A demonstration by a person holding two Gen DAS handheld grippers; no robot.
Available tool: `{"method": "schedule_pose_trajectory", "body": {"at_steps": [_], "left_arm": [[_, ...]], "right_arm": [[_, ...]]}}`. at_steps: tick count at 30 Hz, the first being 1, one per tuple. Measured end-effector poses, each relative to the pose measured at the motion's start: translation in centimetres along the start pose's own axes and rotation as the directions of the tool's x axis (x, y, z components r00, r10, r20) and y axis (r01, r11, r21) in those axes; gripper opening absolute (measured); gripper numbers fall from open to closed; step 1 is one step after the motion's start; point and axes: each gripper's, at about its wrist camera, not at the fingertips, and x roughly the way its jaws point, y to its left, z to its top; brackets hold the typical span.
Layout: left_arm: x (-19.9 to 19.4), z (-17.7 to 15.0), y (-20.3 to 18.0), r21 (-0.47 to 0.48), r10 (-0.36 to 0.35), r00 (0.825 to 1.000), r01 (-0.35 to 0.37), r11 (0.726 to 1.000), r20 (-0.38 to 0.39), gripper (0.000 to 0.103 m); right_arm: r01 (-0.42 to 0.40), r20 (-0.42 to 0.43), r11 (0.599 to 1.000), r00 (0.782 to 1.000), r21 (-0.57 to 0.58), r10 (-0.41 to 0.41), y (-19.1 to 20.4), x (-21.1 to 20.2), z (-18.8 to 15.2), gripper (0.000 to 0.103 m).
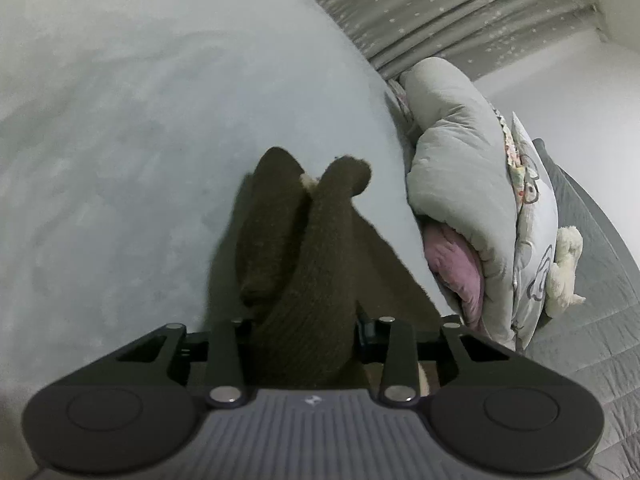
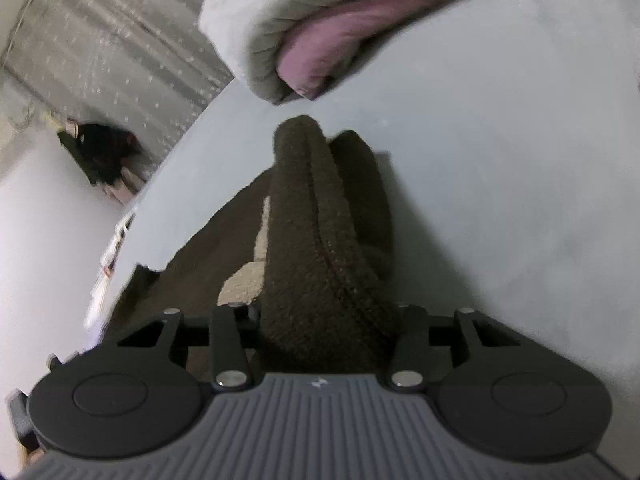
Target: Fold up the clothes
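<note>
Brown knit garment pinched in both grippers over the bed

Dark brown ribbed knit garment (image 1: 304, 264), thick and fuzzy, probably a sweater, lies bunched on a pale grey-blue bed sheet (image 1: 120, 120), with a raised ridge of it running into each gripper. Left gripper (image 1: 304, 332): jaws narrowed onto a fold of the knit, fabric fills the gap. Right gripper (image 2: 328, 320): same, jaws narrow and clamped on a thick seam-edged roll of the garment (image 2: 312, 220). A cream patch, lining or label, shows beside that roll; can't tell which.

Handling, as a judgement: soft, limp, fairly bulky, light enough to lift by two pinches; coarse loops should grip well, low slip risk. It will sag and stretch between the holds, so best taken at hems, shoulder seams or cuffs, where the knit is doubled, not mid-panel.

Sheet looks smooth and matte, slightly brushed. Near the garment at the bed's far edge sits a puffy pale grey folded duvet (image 1: 452, 168) with a pink inner layer. A small white plush toy (image 1: 566, 268) lies beyond it. Grey pleated curtain with pale specks (image 1: 440, 12) behind.
</note>
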Motion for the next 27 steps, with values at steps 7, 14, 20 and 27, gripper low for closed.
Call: {"method": "schedule_pose_trajectory", "body": {"at_steps": [7,14,20,27], "left_arm": [[-2.4,2.7,-3.3,0.066,-0.027,0.998,0.024,0.998,0.05,0.035],[-4.2,3.6,-5.9,0.087,-0.053,0.996,0.046,0.995,0.071,0.035],[-3.7,2.5,-12.5,0.154,-0.115,0.991,0.104,0.983,0.064,0.035],[1.0,-3.0,-25.5,0.276,-0.233,0.972,0.235,0.932,-0.042,0.035]], "right_arm": [[0.074,0.113,0.967,0.993,-0.243,-0.048,6.0,-3.3,1.0,0.037],[0.171,0.209,0.895,0.974,-0.413,-0.09,9.9,-6.7,1.9,0.036],[0.299,0.343,0.828,0.929,-0.475,-0.138,10.1,-11.2,2.8,0.035],[0.483,0.542,0.804,0.802,-0.346,-0.249,4.2,-21.1,4.9,0.035]]}}
